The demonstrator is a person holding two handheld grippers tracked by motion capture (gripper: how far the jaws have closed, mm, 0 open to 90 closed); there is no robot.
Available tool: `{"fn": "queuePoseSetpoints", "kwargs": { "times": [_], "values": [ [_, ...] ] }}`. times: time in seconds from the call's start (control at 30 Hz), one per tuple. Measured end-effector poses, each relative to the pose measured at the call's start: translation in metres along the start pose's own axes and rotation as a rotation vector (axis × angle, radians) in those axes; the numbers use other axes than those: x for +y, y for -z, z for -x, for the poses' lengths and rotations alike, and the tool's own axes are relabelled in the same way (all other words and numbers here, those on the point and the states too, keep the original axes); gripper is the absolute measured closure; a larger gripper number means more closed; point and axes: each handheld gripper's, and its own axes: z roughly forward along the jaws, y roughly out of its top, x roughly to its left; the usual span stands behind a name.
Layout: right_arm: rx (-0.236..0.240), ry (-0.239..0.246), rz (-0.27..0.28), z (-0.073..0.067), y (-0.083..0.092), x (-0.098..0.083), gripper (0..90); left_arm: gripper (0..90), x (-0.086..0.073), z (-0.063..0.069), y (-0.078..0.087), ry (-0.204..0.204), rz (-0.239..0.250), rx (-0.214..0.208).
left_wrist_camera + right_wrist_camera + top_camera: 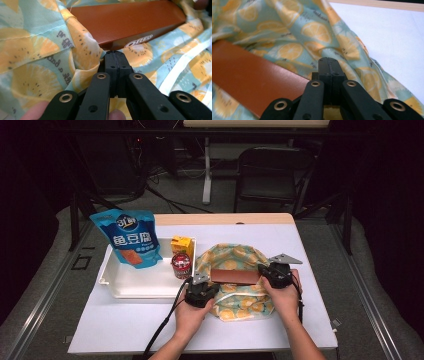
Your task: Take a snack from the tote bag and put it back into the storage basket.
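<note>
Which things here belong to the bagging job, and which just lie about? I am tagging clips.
In the job:
- lemon-print cloth bag
- long brown Oreo box
- left gripper
- right gripper

Lying about:
- white plastic tray
- blue snack pouch
- yellow carton
- red can

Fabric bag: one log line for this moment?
left tongs: shut on fabric bag rim | right tongs: shut on rim | brown Oreo box: lying across bag opening
</note>
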Motion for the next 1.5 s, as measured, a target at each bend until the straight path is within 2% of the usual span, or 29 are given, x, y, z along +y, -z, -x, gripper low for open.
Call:
{"fn": "queuePoseSetpoints", "kwargs": {
  "times": [0.13, 0.2, 0.4, 0.43, 0.53, 0.6, 0.7, 0.8, 0.83, 0.87, 1.0, 1.1, 1.23, 1.3, 1.4, 1.47, 1.5],
  "values": [
    [0.038, 0.005, -0.012, -0.001, 0.009, -0.005, 90.0, 90.0, 0.001, 0.001, -0.002, 0.005, 0.005, 0.002],
    [0.058, -0.014, -0.005, -0.001, 0.014, -0.009, 90.0, 90.0, 0.002, 0.002, -0.004, 0.002, 0.008, 0.006],
    [0.091, -0.016, 0.002, -0.007, 0.025, -0.019, 90.0, 90.0, 0.004, 0.001, -0.008, 0.008, -0.003, 0.009],
    [0.099, -0.005, -0.005, -0.008, 0.027, -0.02, 90.0, 90.0, 0.004, 0.0, -0.008, 0.006, -0.012, 0.007],
    [0.134, -0.014, 0.0, -0.012, 0.028, -0.024, 90.0, 90.0, 0.006, -0.003, -0.009, 0.016, -0.02, 0.006],
    [0.161, 0.009, -0.001, -0.016, 0.027, -0.026, 90.0, 90.0, 0.006, -0.004, -0.01, 0.027, -0.006, 0.01],
    [0.187, 0.035, -0.016, -0.02, 0.025, -0.026, 90.0, 90.0, 0.006, -0.004, -0.008, 0.018, -0.018, 0.006],
    [0.158, 0.04, 0.001, -0.022, 0.029, -0.026, 86.4, 90.0, 0.007, 0.0, 0.0, 0.007, 0.009, -0.002],
    [0.154, 0.038, 0.009, -0.022, 0.034, -0.026, 84.7, 89.9, 0.007, 0.004, 0.005, 0.004, 0.036, -0.015],
    [0.147, 0.02, 0.036, -0.022, 0.041, -0.026, 83.8, 89.8, 0.008, 0.007, 0.008, -0.005, 0.043, -0.02],
    [0.135, 0.036, 0.045, -0.025, 0.06, -0.032, 85.4, 89.0, 0.01, 0.019, 0.017, -0.032, 0.069, -0.056],
    [0.148, 0.044, 0.015, -0.027, 0.066, -0.04, 87.2, 87.7, 0.012, 0.026, 0.017, -0.037, 0.079, -0.082],
    [0.139, 0.035, -0.051, -0.03, 0.063, -0.053, 90.0, 85.8, 0.013, 0.031, 0.014, -0.049, 0.082, -0.106],
    [0.133, 0.015, -0.089, -0.031, 0.06, -0.058, 90.0, 84.8, 0.011, 0.033, 0.01, -0.051, 0.065, -0.121],
    [0.144, 0.024, -0.156, -0.032, 0.05, -0.066, 90.0, 83.1, 0.006, 0.037, 0.0, -0.061, 0.02, -0.139],
    [0.154, 0.009, -0.175, -0.031, 0.046, -0.069, 90.0, 81.7, 0.001, 0.038, -0.009, -0.07, -0.031, -0.157],
    [0.157, 0.004, -0.184, -0.03, 0.044, -0.069, 90.0, 81.4, -0.001, 0.04, -0.013, -0.076, -0.047, -0.153]
  ]
}}
